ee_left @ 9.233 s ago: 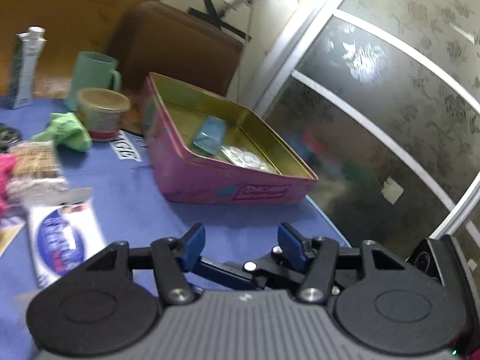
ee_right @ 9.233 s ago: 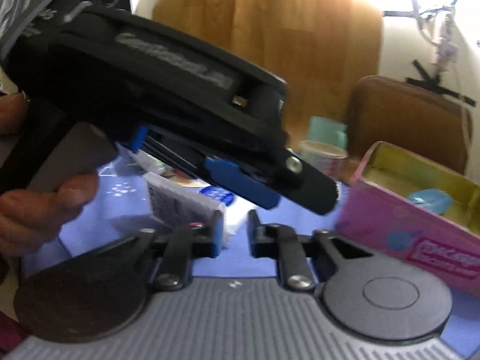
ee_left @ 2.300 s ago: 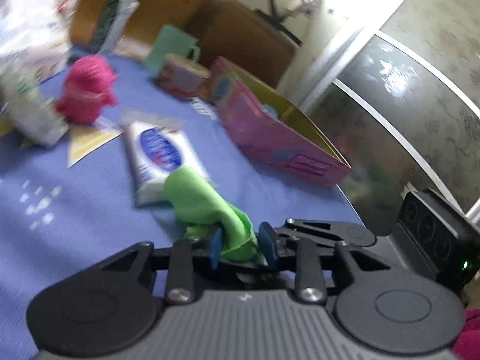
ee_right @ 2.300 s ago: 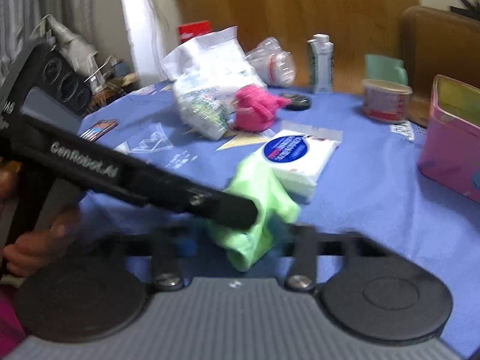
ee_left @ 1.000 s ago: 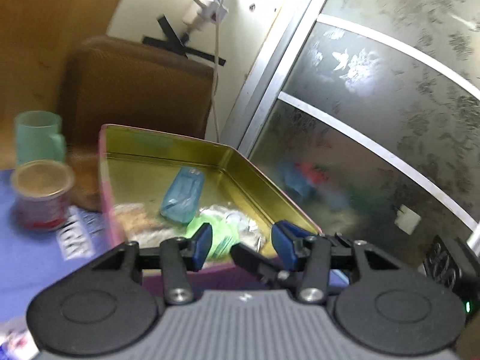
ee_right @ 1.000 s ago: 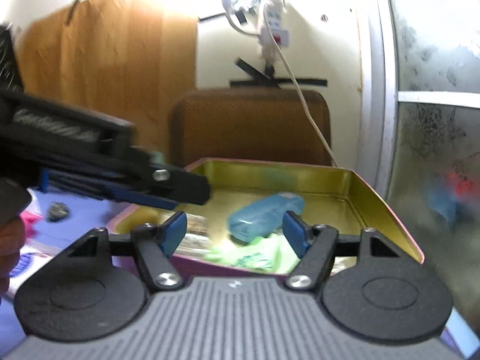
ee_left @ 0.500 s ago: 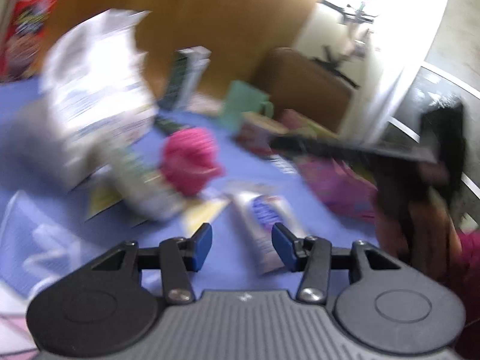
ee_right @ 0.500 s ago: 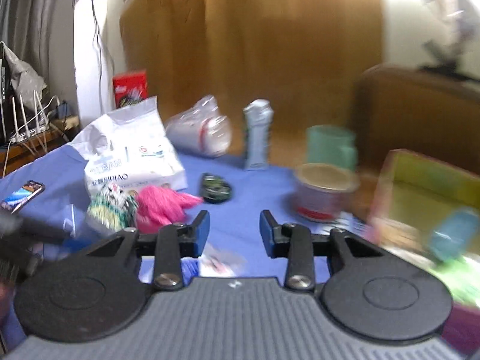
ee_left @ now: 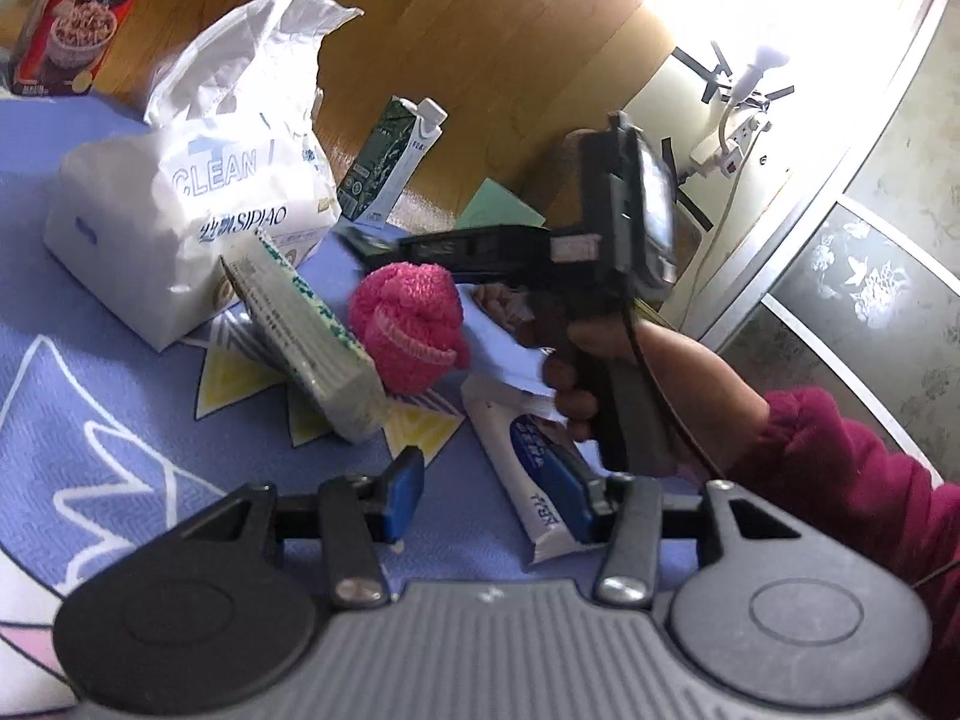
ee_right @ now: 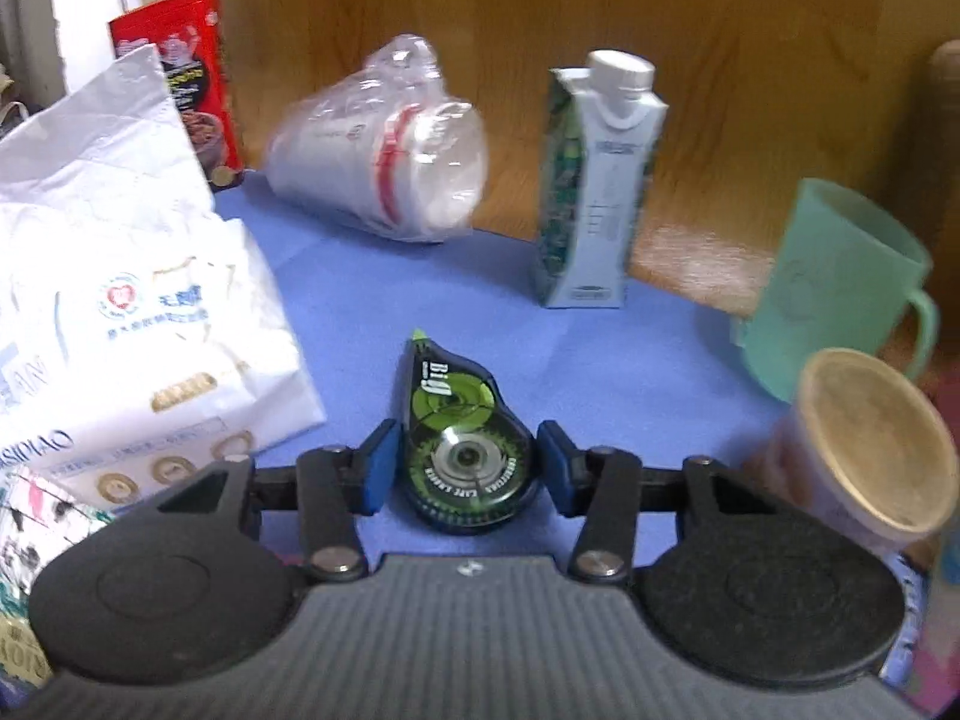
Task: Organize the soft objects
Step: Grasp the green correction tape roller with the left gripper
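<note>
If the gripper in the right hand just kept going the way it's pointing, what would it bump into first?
Most likely the green correction-tape dispenser, lying on the blue tablecloth right between the right gripper's open jaws. The carton stands farther back; depth is hard to judge here.

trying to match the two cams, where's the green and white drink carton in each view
Left wrist view: the drink carton is upper middle, tilted in the picture, just right of the white tissue bag.
Right wrist view: the drink carton stands upright, upper centre-right.
Shared landmark: the white tissue bag, left of the carton in both views.
</note>
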Demonstrator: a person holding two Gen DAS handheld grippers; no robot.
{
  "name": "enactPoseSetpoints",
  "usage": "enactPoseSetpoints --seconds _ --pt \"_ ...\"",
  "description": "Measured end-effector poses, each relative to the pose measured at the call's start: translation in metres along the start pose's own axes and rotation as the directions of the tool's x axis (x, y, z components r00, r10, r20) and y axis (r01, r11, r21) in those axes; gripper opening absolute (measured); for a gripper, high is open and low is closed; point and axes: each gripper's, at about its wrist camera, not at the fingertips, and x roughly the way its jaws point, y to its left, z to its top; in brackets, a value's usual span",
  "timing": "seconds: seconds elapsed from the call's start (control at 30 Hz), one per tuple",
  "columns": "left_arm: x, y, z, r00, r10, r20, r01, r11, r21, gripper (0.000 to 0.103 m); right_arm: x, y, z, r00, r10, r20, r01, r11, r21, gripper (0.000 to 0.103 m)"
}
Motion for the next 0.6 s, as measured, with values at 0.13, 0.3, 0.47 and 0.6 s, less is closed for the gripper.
enactPoseSetpoints --seconds 0.13,0.3,0.47,0.6 --pt "-0.002 -0.001 -0.003 1.000 -0.012 0.010 0.012 1.000 -0.001 0.045 -0.029 -0.019 -0.009 0.998 -0.057 0.023 0.056 0.996 0.066 0.052" --pt "-0.007 -0.002 -0.006 0.999 -0.041 0.007 0.041 0.999 0.004 0.045 -0.116 -0.023 -0.041 0.989 -0.016 0.149 0.002 0.996 0.095 0.052" --pt "0.002 -0.031 -0.012 0.995 -0.091 -0.050 0.094 0.994 0.053 0.045 -0.194 -0.019 -0.119 0.980 -0.032 0.197 0.016 0.996 0.083 0.052" --pt "0.024 -0.072 -0.017 0.976 -0.172 -0.131 0.187 0.976 0.113 0.045 -0.220 -0.016 -0.173 0.979 -0.107 0.175 0.094 0.992 0.080 0.052"
